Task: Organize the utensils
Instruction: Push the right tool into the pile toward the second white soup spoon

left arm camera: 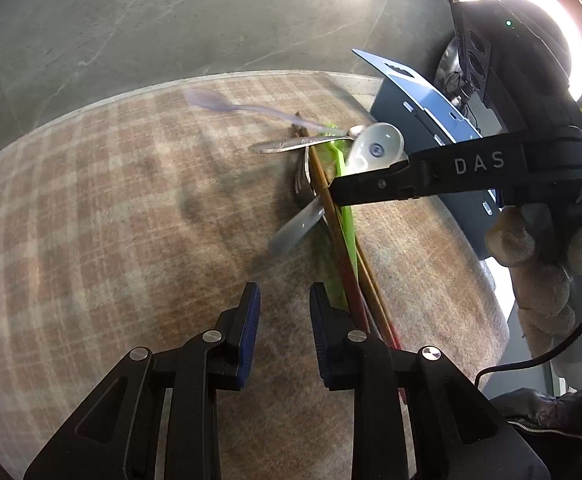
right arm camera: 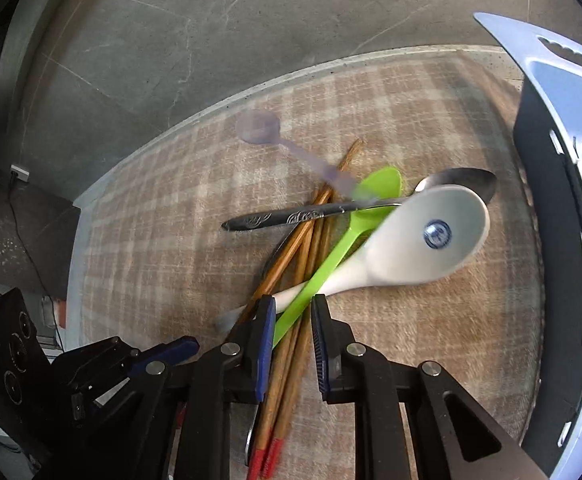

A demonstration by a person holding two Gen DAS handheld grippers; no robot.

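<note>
Green spoon [right arm camera: 331, 252] handle lies between the right gripper's [right arm camera: 291, 320] parted, non-gripping jaws.

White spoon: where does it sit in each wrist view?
Left wrist: white spoon right of centre, bowl beside the right gripper's tip.
Right wrist: white spoon centre-right, bowl near the basket, handle running to the gripper.
Shared landmark: green spoon crossing it.

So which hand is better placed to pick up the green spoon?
Right. The right gripper already has the green spoon handle between its jaws, while the left gripper sits beside the pile over bare tablecloth.
</note>
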